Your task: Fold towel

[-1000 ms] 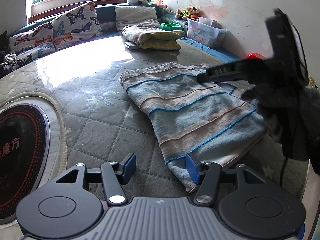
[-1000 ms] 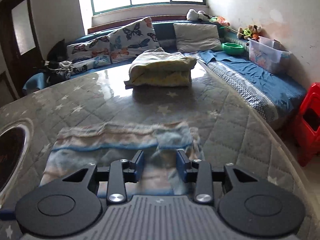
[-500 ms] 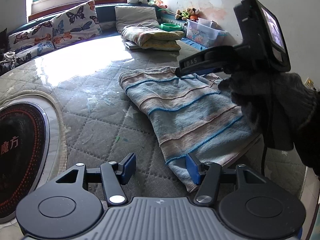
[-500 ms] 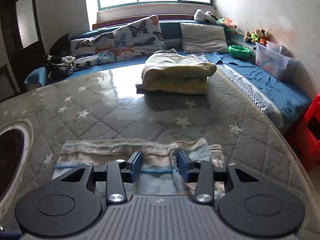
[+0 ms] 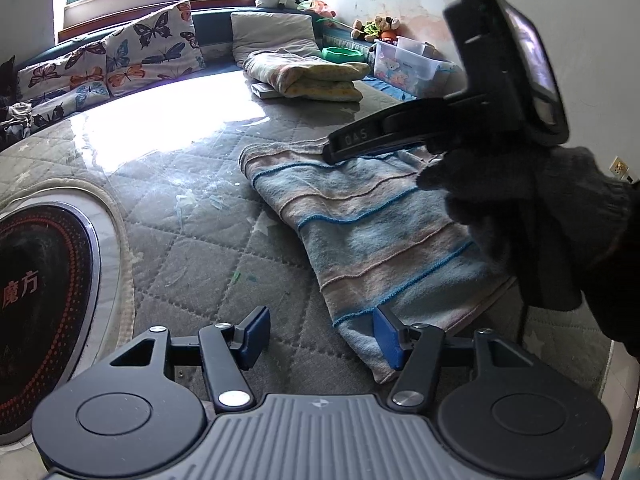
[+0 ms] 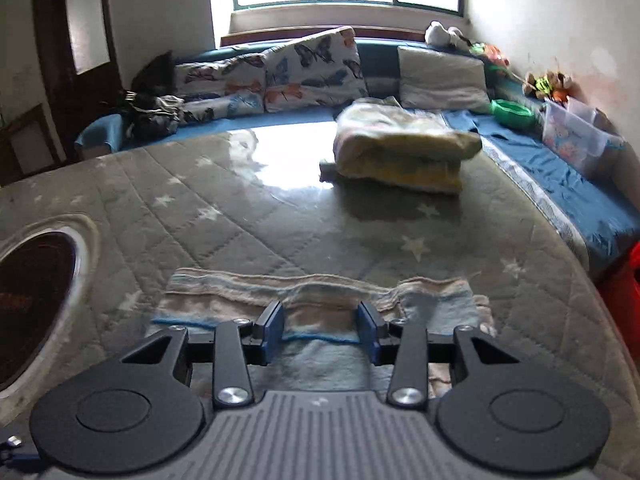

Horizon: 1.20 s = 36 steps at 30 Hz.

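A blue and beige striped towel [image 5: 372, 216] lies folded on the grey quilted mattress [image 5: 192, 216]. My left gripper [image 5: 320, 336] hovers at the towel's near corner, and its jaws are opening a little with nothing pressed between them. The right gripper [image 5: 336, 152], held by a dark gloved hand [image 5: 520, 220], reaches over the towel's far edge. In the right wrist view, the right gripper [image 6: 320, 328] is above the towel [image 6: 320, 292]. Its jaws are opening, and the cloth lies under them with the pads not pressing on it.
A folded yellow blanket [image 6: 400, 152] sits further back on the mattress. Butterfly cushions [image 6: 312, 68] line the far bench. A clear plastic box [image 5: 416, 68] and a green bowl [image 6: 514, 112] stand at the right. A round black inset [image 5: 36, 300] lies at the left, a red stool [image 6: 624, 292] beside the mattress.
The right gripper has slid left along the towel's far edge and its jaws have widened. A raised fold of towel now sits right of its fingers. The left gripper stayed put.
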### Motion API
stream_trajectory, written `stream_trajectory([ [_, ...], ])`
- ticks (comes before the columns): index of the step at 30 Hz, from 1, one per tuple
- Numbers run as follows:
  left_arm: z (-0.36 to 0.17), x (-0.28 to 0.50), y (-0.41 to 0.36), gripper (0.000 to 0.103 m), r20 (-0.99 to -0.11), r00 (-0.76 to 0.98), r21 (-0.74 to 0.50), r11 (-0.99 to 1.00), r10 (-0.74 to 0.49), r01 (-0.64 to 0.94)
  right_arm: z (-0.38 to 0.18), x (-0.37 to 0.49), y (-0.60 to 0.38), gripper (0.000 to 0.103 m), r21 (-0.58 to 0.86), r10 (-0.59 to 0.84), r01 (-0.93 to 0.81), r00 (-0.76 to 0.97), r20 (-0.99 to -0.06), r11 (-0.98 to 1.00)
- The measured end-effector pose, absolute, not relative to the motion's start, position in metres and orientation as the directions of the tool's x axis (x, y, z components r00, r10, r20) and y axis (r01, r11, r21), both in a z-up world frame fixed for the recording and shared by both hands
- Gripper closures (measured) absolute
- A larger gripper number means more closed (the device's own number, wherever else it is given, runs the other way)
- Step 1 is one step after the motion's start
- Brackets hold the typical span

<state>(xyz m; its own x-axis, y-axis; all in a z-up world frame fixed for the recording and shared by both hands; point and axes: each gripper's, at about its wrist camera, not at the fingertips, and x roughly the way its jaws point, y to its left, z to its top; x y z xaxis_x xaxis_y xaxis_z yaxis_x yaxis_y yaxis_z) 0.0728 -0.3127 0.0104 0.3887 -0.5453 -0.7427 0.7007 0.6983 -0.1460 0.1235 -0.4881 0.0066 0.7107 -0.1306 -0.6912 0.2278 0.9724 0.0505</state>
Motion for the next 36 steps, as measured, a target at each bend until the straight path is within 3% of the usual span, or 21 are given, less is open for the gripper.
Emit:
stream_trajectory([
  [5, 0.010, 0.074, -0.311, 0.031, -0.745, 0.400, -0.140, 0.711, -0.534, 0.690, 0.017, 0.108, -0.488, 0.057, 0.059, -0.128, 0.227, 0.725, -0.677, 0.972],
  [8, 0.010, 0.074, -0.308, 0.023, -0.749, 0.408, -0.139, 0.725, -0.523, 0.675, 0.022, 0.090, -0.486, 0.046, 0.066, -0.122, 0.222, 0.733, -0.669, 0.973],
  [18, 0.014, 0.063, -0.295, 0.012, -0.744, 0.430, -0.131, 0.743, -0.511, 0.657, 0.021, 0.016, -0.458, 0.046, 0.069, -0.112, 0.206, 0.750, -0.652, 0.976],
  [25, 0.014, 0.058, -0.281, 0.010, -0.746, 0.438, -0.133, 0.756, -0.502, 0.641, 0.013, -0.039, -0.437, 0.046, 0.019, -0.155, 0.217, 0.756, -0.636, 0.976],
  [36, 0.013, 0.054, -0.276, 0.006, -0.742, 0.442, -0.131, 0.756, -0.503, 0.641, 0.017, -0.057, -0.450, 0.046, 0.037, -0.235, 0.323, 0.758, -0.608, 0.946],
])
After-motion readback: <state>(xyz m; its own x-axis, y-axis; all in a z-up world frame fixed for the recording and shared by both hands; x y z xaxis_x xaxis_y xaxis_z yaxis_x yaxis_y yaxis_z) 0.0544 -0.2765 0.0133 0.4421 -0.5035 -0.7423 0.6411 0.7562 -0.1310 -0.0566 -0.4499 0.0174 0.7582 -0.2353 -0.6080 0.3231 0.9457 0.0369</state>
